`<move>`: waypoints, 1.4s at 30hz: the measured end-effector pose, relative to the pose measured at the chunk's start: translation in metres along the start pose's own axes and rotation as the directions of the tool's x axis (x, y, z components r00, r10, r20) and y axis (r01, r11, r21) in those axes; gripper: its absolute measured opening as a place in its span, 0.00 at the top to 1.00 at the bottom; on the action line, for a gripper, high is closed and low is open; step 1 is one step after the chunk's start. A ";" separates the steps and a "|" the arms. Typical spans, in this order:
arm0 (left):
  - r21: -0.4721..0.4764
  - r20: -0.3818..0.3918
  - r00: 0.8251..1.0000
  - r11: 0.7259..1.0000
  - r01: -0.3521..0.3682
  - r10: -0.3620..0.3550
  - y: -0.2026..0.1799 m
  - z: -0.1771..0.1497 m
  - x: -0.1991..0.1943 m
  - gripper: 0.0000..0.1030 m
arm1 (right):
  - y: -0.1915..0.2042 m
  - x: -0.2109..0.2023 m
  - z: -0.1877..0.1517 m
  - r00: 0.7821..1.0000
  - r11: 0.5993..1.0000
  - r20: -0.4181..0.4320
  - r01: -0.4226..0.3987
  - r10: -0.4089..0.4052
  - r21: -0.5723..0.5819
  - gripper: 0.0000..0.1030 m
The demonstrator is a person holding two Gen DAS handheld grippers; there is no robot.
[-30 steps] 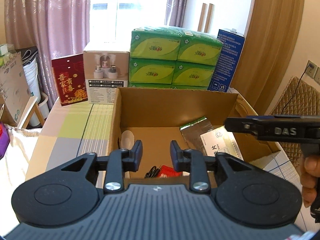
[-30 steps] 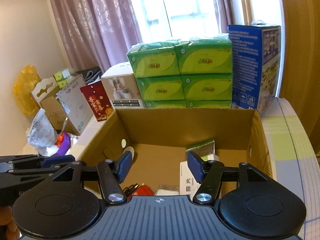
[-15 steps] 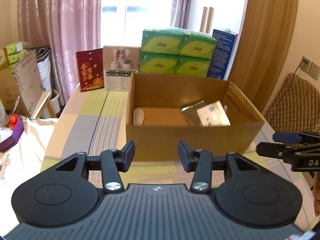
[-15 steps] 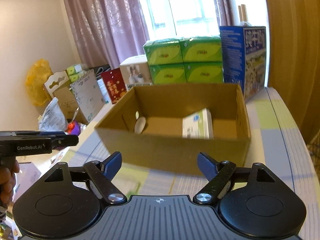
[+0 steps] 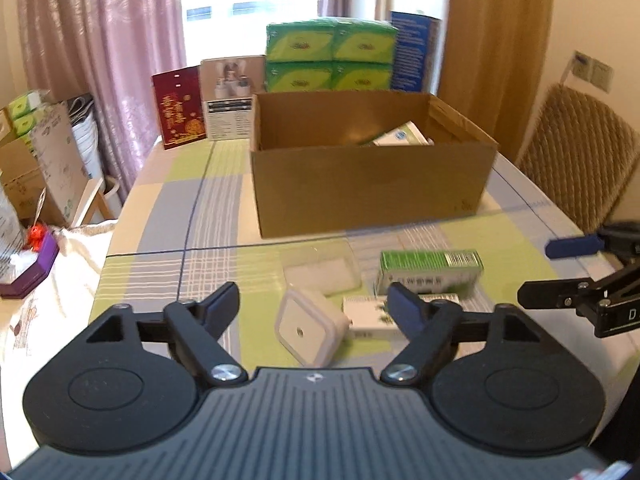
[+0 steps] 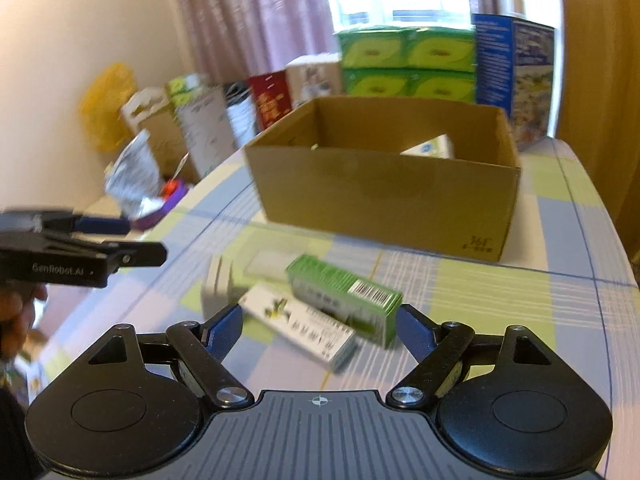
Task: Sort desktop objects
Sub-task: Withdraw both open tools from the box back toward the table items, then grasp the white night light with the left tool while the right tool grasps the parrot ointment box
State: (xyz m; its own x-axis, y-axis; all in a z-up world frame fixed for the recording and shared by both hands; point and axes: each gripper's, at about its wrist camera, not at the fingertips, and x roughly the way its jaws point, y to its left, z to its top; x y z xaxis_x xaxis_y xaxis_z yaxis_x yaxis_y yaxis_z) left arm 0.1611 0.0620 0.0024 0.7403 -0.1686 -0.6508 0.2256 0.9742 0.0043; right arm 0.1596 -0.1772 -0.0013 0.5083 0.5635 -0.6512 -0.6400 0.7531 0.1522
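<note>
Before cardboard box (image 5: 372, 188), green carton (image 5: 430, 266), white carton (image 5: 366, 316)

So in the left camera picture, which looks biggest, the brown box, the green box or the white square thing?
Biggest to smallest:
1. brown box
2. green box
3. white square thing, close to the green box in size; being nearer the camera, it's unsure.

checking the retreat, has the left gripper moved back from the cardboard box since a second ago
Yes. The left gripper has pulled back and opened wider: the cardboard box now sits well beyond its fingertips.
</note>
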 end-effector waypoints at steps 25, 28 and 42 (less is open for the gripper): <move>0.438 -0.183 0.964 0.862 0.257 -0.194 0.014 -0.034 0.076 0.15 | 0.018 0.107 -0.012 0.944 0.855 -0.317 -0.238 0.092 -0.461 0.34; 0.478 -0.212 0.957 0.833 0.280 -0.200 0.018 -0.035 0.089 0.15 | 0.020 0.122 -0.010 0.936 0.829 -0.344 -0.251 0.077 -0.499 0.38; 0.495 -0.258 0.923 0.781 0.381 -0.287 0.027 -0.026 0.120 0.33 | 0.024 0.167 0.003 0.910 0.802 -0.409 -0.293 0.067 -0.521 0.56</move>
State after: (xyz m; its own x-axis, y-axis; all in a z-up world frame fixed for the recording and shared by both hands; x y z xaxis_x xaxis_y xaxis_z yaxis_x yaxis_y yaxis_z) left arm 0.2398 0.0716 -0.0952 0.4547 -0.3964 -0.7976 0.7720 0.6220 0.1310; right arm 0.2309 -0.0639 -0.1037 0.1844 0.4244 -0.8865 -0.9621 0.2623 -0.0746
